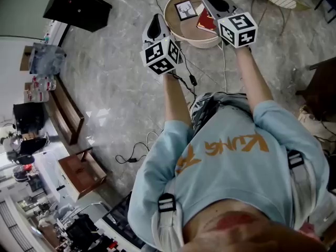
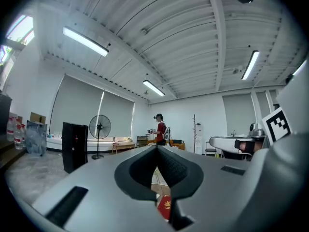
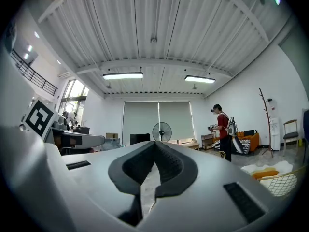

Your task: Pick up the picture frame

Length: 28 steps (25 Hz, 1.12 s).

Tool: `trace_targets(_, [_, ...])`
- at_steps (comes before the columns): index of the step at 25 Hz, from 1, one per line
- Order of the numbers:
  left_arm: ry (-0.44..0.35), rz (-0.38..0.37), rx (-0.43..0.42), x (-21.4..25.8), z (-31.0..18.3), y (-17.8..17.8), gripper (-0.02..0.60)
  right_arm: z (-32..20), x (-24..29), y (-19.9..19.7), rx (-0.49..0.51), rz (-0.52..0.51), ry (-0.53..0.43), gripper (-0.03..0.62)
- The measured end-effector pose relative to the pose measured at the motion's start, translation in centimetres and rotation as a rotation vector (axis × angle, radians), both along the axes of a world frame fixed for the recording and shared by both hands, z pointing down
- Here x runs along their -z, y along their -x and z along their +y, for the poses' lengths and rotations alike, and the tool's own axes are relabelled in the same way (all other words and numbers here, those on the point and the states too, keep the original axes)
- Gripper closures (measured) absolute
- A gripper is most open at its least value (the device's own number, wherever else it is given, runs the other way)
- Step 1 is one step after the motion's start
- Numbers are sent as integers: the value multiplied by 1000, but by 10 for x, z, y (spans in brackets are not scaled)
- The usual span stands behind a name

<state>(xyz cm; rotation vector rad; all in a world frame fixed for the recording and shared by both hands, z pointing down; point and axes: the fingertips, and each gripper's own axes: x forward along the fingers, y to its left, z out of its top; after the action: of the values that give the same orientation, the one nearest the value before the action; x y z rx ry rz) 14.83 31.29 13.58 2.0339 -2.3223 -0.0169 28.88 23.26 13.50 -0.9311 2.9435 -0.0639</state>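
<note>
The small black picture frame with a white deer print point(image 1: 185, 9) sits on the round pale wooden table point(image 1: 190, 30), on the left part of its top. Its face is turned up toward my head camera. I cannot settle from here whether it lies flat or leans back a little. Just beside it, toward the table's right part, lies a flat red booklet point(image 1: 206, 21). Nothing rests on the frame, so I judge that either side can reach it.

I count one frame, one booklet, one table and two grippers. The left hand-held gripper point(image 1: 156, 21) hangs beside the table's left rim, over the grey stone floor point(image 1: 115, 88), near the frame but apart from it. Its own camera shows its jaws pressed together with nothing between them point(image 2: 157, 149), and the red booklet shows low down past them point(image 2: 165, 208). The right hand-held gripper point(image 1: 212, 1) reaches over the table's right part, above the booklet. Its jaws also meet on nothing point(image 3: 155, 144).

Both point level across the room, not down at the table top. I read this as a ready pose: neither is aimed at the frame, and whichever takes it must tip down and spread its jaws first. Black cables point(image 1: 131, 156) trail on the floor on the near side of the table.
</note>
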Motion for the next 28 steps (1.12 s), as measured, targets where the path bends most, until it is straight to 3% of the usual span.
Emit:
trace_targets(8, [17, -41, 15, 2, -1, 8, 565, -8, 6, 0, 16, -55, 34, 595])
trace_targets(15, [12, -51, 12, 11, -4, 10, 565, -3, 20, 9, 69, -42, -5, 595])
trace_targets(23, [9, -33, 18, -4, -22, 36, 565, -22, 16, 19, 41, 3, -44, 595])
trace_targets(28, [-10, -16, 98, -11, -56, 74, 565, -54, 20, 36, 26, 18, -96, 595])
